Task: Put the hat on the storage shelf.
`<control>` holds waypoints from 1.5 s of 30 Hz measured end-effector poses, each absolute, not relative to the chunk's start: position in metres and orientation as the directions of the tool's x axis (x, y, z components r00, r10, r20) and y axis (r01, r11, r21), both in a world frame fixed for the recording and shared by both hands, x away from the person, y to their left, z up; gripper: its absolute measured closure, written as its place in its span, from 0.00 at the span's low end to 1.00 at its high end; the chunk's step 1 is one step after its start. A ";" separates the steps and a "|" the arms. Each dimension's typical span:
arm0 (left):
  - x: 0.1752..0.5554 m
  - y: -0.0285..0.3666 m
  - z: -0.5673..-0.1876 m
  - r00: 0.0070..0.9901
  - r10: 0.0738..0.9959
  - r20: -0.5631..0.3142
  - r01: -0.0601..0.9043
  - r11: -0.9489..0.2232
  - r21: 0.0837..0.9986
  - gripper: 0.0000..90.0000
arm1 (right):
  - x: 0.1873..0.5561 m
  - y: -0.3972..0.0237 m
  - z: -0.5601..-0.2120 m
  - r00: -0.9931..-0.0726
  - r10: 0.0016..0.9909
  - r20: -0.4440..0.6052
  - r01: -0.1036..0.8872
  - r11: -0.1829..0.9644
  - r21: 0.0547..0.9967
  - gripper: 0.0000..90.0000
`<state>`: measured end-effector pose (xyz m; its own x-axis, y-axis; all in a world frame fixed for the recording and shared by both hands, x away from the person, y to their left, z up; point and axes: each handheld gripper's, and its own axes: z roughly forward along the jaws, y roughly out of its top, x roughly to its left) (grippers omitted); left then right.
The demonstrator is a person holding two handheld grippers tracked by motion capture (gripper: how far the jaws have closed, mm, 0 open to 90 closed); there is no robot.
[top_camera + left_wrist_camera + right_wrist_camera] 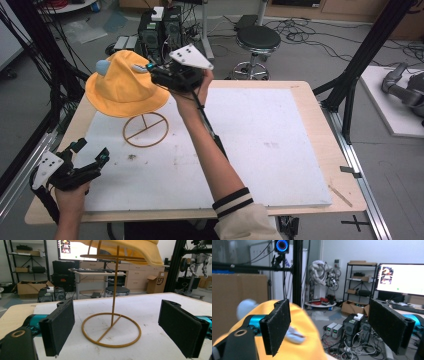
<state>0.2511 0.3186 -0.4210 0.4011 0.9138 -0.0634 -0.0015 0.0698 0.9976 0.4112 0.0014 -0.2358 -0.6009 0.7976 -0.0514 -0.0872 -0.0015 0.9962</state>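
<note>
A yellow bucket hat (122, 82) with small pale ears sits on a gold wire stand (145, 131) at the back left of the white board. My right gripper (152, 72) hovers at the hat's right side, raised off the table. It is open, with nothing between its pads. In the right gripper view the hat (294, 347) lies below and behind the left pad (277, 325), apart from it. My left gripper (91, 149) rests low at the front left, open and empty. Along its jaws the stand's ring (111, 345) and the hat brim (130, 247) show ahead.
The white board (260, 145) lies on a wooden table (320, 115). Black frame posts (367, 47) stand at the right and left edges. Behind the table are a black stool (257, 40) and computer boxes (160, 27) with cables on the floor.
</note>
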 end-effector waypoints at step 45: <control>0.254 0.309 -0.418 0.424 0.904 -0.048 0.000 0.053 0.999 0.16 | 0.312 -0.311 -0.281 -0.410 0.906 -0.106 -0.162 0.043 0.986 0.14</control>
